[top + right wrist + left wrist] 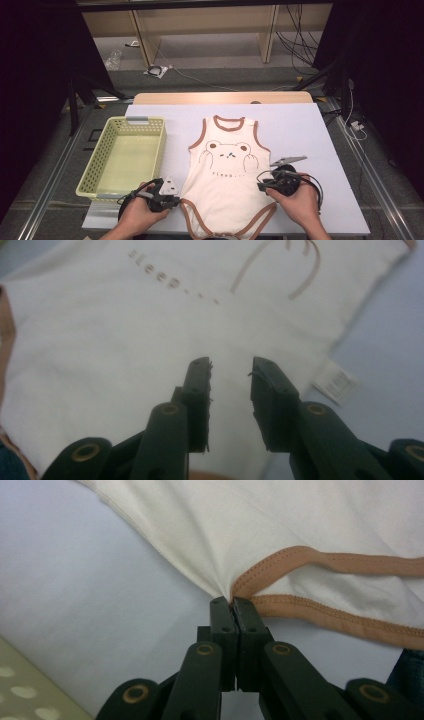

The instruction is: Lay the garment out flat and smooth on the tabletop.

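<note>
One claw (231, 601) pinching bodysuit (280, 525) hem

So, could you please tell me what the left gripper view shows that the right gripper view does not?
The left gripper view alone shows the left hand-held gripper shut on the bodysuit's brown-trimmed edge, plus a corner of the yellow basket. The right gripper view alone shows the right hand-held gripper open above the fabric, the printed word "sleep" and a side label. Both show the cream bodysuit lying on the pale table cover.
</note>
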Tool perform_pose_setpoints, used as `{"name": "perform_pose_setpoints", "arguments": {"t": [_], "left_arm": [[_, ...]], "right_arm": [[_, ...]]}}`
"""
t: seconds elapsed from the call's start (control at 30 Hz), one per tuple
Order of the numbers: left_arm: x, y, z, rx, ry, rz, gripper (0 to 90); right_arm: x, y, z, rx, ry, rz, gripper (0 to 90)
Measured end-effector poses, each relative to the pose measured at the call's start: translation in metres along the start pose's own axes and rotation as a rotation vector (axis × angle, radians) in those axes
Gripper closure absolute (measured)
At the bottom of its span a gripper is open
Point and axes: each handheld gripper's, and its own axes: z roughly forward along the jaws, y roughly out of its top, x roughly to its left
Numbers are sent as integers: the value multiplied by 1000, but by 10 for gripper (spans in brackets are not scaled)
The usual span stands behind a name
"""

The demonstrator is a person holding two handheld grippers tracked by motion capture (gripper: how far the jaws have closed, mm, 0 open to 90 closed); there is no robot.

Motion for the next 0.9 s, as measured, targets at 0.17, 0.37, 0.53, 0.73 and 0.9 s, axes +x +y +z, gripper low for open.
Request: {"name": "perform_pose_setpoints", "arguments": {"t": [0.17, 0.37, 0.53, 0.73, 0.9], "left_arm": [[0, 0, 2, 4, -1, -18, 883], [0, 0, 2, 7, 3, -33, 883], [1, -1, 2, 9, 4, -37, 883], [1, -1, 2, 8, 5, -41, 883], [1, -1, 2, 8, 5, -43, 883]], "right_arm": [[-14, -22, -12, 45, -27, 35, 706], [-17, -37, -12, 77, -24, 46, 740], [-11, -40, -9, 104, -25, 28, 759], [-7, -42, -7, 138, -25, 7, 838], [-7, -42, -7, 148, -23, 6, 881]]}}
